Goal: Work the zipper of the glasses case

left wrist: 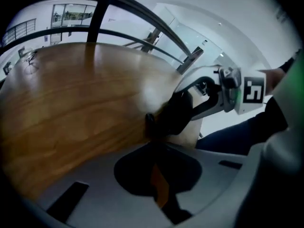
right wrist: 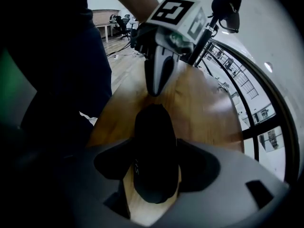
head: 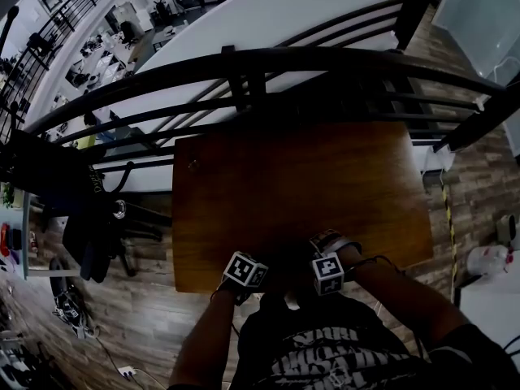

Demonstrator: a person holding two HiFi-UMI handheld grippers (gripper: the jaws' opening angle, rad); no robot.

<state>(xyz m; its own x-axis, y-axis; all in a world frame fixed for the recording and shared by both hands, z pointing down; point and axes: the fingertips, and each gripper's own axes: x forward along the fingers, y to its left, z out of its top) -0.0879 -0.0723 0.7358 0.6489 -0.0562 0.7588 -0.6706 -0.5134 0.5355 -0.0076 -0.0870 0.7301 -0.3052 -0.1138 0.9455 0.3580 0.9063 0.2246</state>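
The black glasses case (right wrist: 154, 132) lies on the wooden table (right wrist: 209, 108) at its near edge, close to my body. My right gripper (right wrist: 154, 152) straddles the case lengthwise, and thin strips of table show between the case and each jaw. From the opposite side, my left gripper (right wrist: 159, 75) comes down on the case's far end. In the left gripper view its jaws (left wrist: 154, 146) are shut at that end, where a small black tab (left wrist: 149, 122) sticks up. The head view shows both grippers side by side, left (head: 258, 276) and right (head: 315, 271), with the case dark between them.
The table (head: 292, 185) stretches away from me to a black metal railing (head: 244, 63) along its far edge. Beyond the railing is a drop to a lower office floor. Wooden flooring surrounds the table, and my torso presses against the near edge.
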